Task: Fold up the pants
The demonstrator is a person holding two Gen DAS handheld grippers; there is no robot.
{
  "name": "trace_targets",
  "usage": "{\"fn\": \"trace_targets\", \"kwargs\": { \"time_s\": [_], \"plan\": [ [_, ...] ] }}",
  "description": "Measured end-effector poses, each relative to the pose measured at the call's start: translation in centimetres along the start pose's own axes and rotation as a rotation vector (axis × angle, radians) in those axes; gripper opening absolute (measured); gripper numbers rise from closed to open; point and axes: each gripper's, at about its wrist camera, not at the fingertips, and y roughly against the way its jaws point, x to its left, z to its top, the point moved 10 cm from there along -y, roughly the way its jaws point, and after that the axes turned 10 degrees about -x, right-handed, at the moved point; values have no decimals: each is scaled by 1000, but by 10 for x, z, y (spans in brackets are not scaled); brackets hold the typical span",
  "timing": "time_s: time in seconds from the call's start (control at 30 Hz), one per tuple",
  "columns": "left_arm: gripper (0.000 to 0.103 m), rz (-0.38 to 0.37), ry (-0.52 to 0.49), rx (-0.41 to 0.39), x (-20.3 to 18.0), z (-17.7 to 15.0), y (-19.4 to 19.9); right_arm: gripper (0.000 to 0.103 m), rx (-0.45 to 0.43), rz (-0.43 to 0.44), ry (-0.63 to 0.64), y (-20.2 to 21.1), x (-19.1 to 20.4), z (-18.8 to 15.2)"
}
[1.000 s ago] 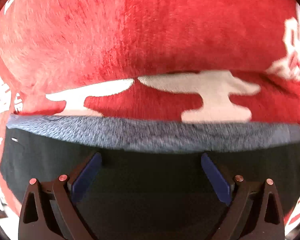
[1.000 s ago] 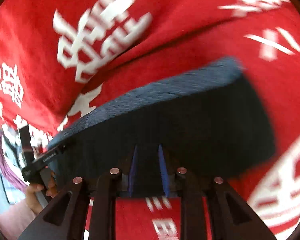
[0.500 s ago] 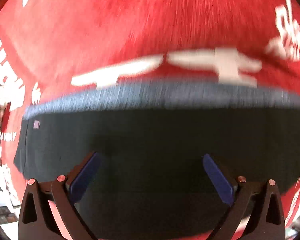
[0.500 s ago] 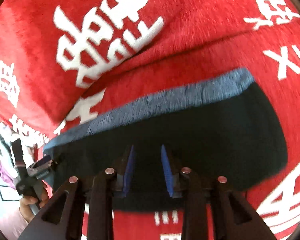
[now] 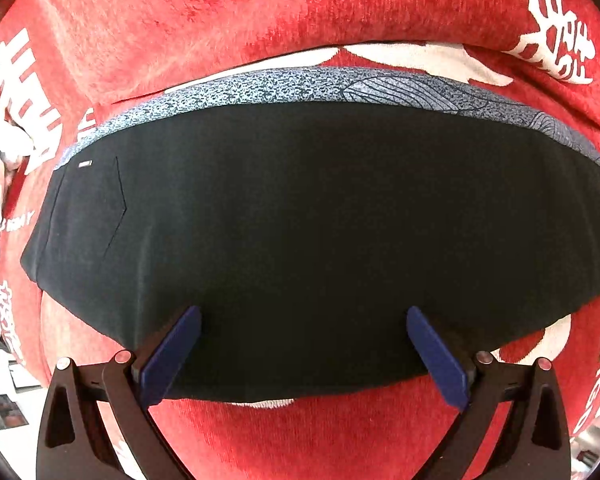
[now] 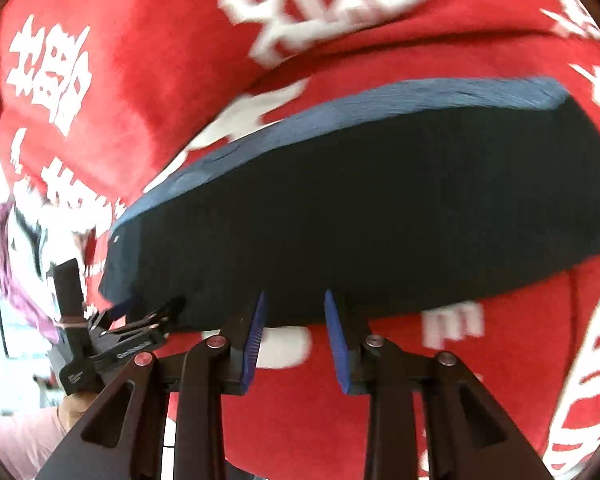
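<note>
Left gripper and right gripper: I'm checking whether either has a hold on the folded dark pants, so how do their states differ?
The left gripper stands wide open, while the right gripper has a narrower gap. The left gripper's blue pads frame the folded dark pants near edge; the right gripper's pads sit just short of that edge, over the red printed blanket. Neither grips the pants.
</note>
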Motion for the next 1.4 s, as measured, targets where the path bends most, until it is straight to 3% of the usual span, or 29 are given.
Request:
{"fn": "trace_targets", "kwargs": {
  "time_s": [0.07,0.13,0.17,0.37,0.47,0.8,0.97,1.4],
  "plan": [
    [103,3,6,-3,-22,-10,12,40,28,5,72,-20,20,-5],
    [103,4,6,-4,-23,-9,12,45,85,-64,147,-39,20,-17],
    [103,5,6,-3,-22,-9,11,45,67,-79,170,-40,21,-18],
    [103,-3,11,-5,-19,-6,8,47,95,-58,93,-29,13,-30],
    [103,-16,4,-18,-19,-5,7,48,151,-114,59,-33,5,-44],
    [103,-35,-48,4,-17,-2,21,49,122,-160,-2,-10,16,-73],
    [103,-67,-73,10,-16,-6,38,55,117,-173,-40,1,25,-88],
    [103,-100,-145,7,-18,-26,75,60,34,-191,-82,25,56,-104]
  ]
}}
